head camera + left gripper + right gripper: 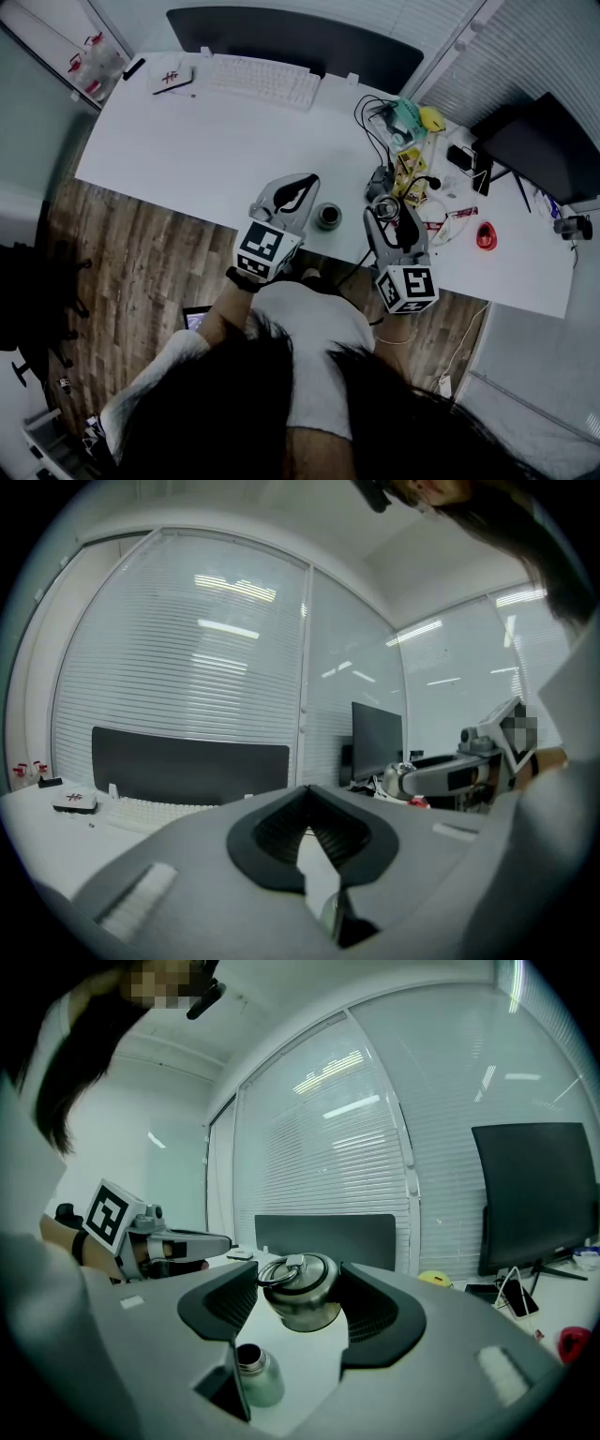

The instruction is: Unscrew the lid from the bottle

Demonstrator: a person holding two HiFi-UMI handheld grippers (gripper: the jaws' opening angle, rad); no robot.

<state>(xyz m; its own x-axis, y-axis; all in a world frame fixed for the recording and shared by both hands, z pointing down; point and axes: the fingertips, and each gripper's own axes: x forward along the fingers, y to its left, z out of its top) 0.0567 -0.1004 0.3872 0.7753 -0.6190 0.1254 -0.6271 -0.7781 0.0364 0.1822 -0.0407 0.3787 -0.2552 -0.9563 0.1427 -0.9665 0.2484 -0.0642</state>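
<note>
A small metal bottle (328,217) stands upright with its mouth open near the front edge of the white table (187,150). In the right gripper view the bottle (255,1372) sits below and left of the jaws. My right gripper (386,208) is just right of the bottle and is shut on the metal lid (300,1297), which has a ring on top and hangs clear of the bottle. My left gripper (307,185) is just left of the bottle. Its jaws are shut, with the fingertips (307,794) meeting and nothing between them.
At the back of the table are a white keyboard (258,80) and a dark screen (291,37). Cables and small items (408,141) crowd the right side, along with a red object (485,234) and a black monitor (544,141). Wooden floor lies below the front edge.
</note>
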